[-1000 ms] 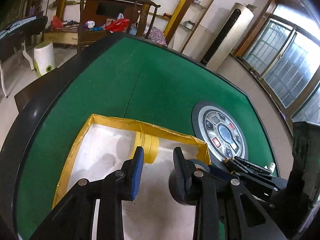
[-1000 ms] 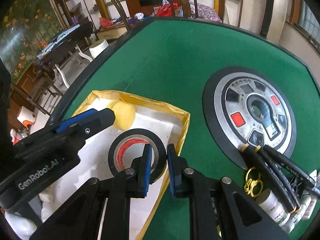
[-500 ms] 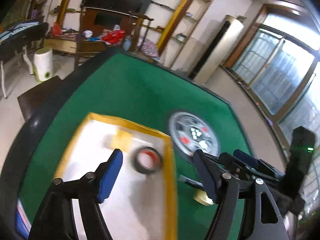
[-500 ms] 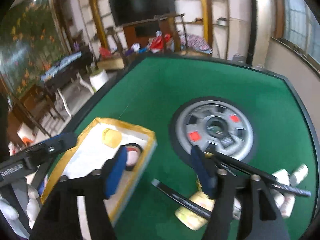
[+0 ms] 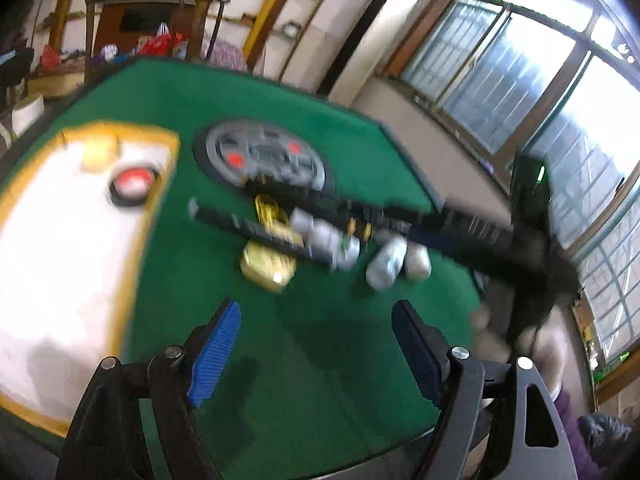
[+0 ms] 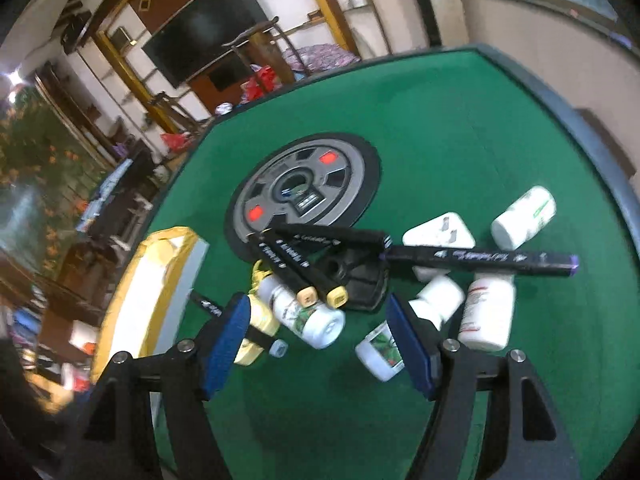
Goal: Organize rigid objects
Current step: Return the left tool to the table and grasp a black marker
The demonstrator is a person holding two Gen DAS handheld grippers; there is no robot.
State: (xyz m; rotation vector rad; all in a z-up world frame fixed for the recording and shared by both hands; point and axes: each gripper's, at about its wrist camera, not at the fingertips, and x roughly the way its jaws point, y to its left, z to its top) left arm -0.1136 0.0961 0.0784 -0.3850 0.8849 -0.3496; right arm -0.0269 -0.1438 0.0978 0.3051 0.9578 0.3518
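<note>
Hanging over the green table (image 6: 460,120), the right gripper (image 6: 320,344) is wide apart and holds nothing. White bottles (image 6: 486,308) and black markers (image 6: 480,258) lie at its 12 o'clock. The left gripper (image 5: 316,352) is wide apart too, with the yellow-edged tray (image 5: 132,248) at its 10 o'clock.

A green felt counter (image 6: 460,120) with a dark raised rim is seen in a lived-in room. A large dark television (image 6: 200,52) is mounted on the far wall between yellow-edged shelves (image 6: 320,4). Wooden chairs (image 6: 256,52) are placed behind the counter. Tall barred windows (image 5: 520,80) are lit by daylight, beside a white standing air conditioner (image 5: 376,28).
</note>
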